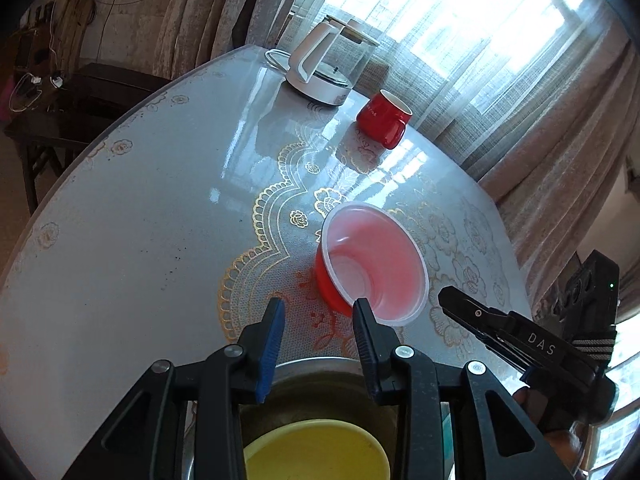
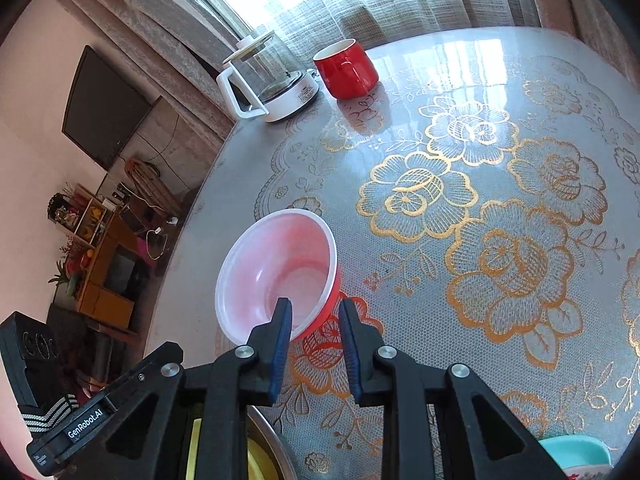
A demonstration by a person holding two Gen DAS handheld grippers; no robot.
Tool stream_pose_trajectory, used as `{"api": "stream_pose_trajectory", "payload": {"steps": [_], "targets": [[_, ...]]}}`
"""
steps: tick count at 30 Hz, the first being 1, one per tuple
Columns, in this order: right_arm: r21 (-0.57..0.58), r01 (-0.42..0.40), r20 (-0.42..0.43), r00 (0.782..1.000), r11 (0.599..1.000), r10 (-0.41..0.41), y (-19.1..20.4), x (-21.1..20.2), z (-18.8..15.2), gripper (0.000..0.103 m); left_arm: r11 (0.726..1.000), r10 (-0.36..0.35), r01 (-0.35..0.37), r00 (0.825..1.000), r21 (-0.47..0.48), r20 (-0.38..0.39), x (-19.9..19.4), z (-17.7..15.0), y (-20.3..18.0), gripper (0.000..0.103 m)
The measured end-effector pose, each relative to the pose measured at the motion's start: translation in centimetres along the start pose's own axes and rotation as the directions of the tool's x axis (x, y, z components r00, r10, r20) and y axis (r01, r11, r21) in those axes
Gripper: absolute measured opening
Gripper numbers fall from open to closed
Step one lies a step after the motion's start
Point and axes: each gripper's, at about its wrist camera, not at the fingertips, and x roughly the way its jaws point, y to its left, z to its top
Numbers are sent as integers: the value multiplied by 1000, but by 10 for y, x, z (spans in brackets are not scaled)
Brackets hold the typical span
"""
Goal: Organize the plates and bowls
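Observation:
A red plastic bowl [image 1: 372,264] with a pale inside stands upright on the round table; it also shows in the right wrist view [image 2: 276,272]. My left gripper [image 1: 319,310] is open, its fingers just short of the bowl's near side, above a metal plate [image 1: 316,372] that holds a yellow dish [image 1: 316,452]. My right gripper [image 2: 315,312] is open, its left finger over the bowl's near rim, the other outside the wall. The right gripper also shows at the right of the left wrist view [image 1: 516,332]. The metal plate and yellow dish [image 2: 256,460] peek out below it.
A red mug [image 2: 346,68] and a glass kettle on a white base [image 2: 272,80] stand at the table's far edge by the curtains. A teal dish [image 2: 576,452] sits at the near right. The table [image 2: 500,200] has a grey cloth with gold flowers.

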Motion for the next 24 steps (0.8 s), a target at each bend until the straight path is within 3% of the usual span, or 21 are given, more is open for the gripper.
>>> {"api": "stream_pose_trajectory", "payload": {"steps": [9,12,16,24], "targets": [[33,-7,-33,999,999,8,-11,18,9,17,998,-47,45,998,-44,-47,28,18,-2,34],[33,-7,-42,999,999,9,-13,21,8,17,998,-57,55,997,-44,-59,35,20,-4,28],[27,-21,-54,998,999,22,-11,26,9,13,998,-52,50,997,-39,-64,43,20,-6,10],[-21,-26,-52,998,999,25,-5,18,6,11,997,-68,68,998,26,-1,21,9,-15,8]]}}
